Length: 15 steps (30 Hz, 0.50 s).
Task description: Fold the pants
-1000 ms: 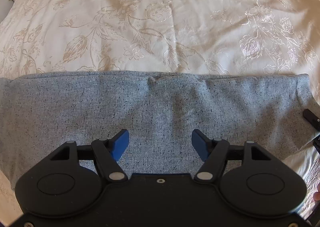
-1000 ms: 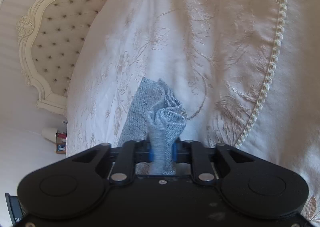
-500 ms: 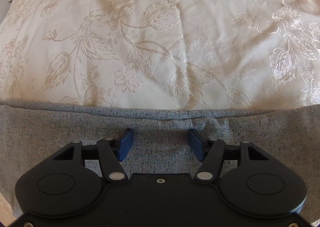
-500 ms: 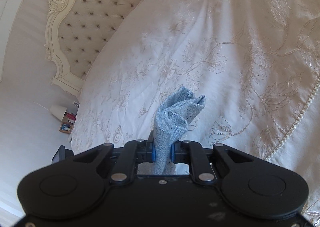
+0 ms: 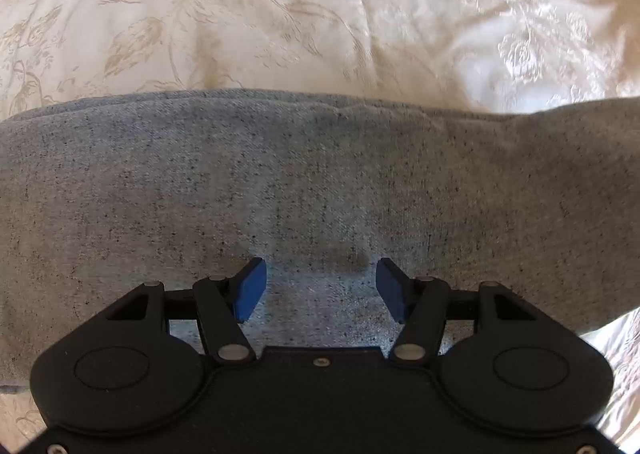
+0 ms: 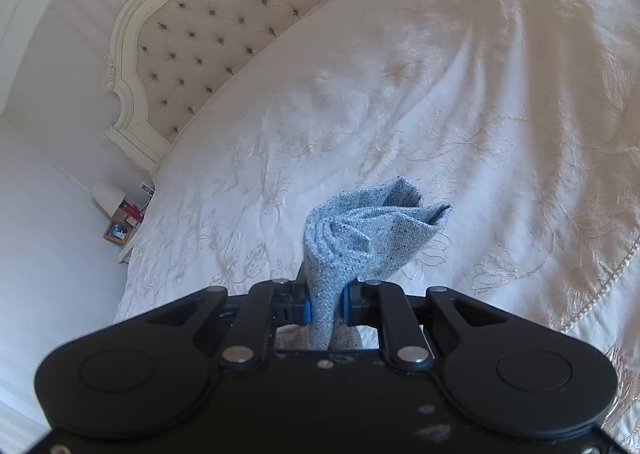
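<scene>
While my left tongs hang just over the grey pants, their blue fingers stand well apart with nothing between them, the speckled cloth showing through the gap. From this camera the pants lie as a wide band running from the left edge of the view to the right, spread on the cream bedspread with its embroidered flowers, the far folded edge forming a soft rounded line against the bedding beyond. Whether my left fingertips touch the fabric I cannot tell. Over on my right, the right tongs are clamped tight on a bunched corner of the pants, which rises out of the grip and fans into crumpled folds above the bedspread. In that view a tufted headboard with a carved cream frame stands at the far left, and a small lamp sits on a bedside table low beside it.
</scene>
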Motion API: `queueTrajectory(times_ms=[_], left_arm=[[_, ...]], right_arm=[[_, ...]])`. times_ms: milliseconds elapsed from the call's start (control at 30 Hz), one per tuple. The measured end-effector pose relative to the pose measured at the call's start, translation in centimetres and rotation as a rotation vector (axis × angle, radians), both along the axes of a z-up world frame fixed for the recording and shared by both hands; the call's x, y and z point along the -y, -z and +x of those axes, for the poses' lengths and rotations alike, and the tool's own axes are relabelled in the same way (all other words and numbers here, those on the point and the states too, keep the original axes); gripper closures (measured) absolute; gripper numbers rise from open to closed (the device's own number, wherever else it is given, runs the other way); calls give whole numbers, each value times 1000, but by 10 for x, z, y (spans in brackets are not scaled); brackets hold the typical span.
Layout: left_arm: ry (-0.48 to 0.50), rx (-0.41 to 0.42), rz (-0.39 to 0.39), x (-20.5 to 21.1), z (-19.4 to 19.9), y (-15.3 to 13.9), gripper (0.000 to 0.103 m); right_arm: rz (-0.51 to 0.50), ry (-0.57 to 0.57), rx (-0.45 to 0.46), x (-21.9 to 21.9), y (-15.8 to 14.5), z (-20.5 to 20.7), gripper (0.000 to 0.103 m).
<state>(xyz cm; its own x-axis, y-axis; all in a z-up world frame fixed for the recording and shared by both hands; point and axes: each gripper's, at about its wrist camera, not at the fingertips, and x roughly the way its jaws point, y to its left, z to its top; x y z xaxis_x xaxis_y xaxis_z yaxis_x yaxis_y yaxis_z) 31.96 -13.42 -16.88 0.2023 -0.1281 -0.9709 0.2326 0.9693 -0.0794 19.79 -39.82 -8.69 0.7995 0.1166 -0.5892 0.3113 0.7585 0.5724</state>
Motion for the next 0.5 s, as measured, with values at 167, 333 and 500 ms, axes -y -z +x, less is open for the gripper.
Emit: queueTrajectory(times_ms=[167,333,500], left_arm=[[-61,25,-75,-81,7,-27,39],[-158,17,-89,-186,10,-31,39],[-229,19,-25,-281,11,-22,39]], right_arm=[[-103,-97,69,-94,-46,14,88],[-180,-264,108,-229,-51,40,88],[-215,-389,7,-358,28,67,81]])
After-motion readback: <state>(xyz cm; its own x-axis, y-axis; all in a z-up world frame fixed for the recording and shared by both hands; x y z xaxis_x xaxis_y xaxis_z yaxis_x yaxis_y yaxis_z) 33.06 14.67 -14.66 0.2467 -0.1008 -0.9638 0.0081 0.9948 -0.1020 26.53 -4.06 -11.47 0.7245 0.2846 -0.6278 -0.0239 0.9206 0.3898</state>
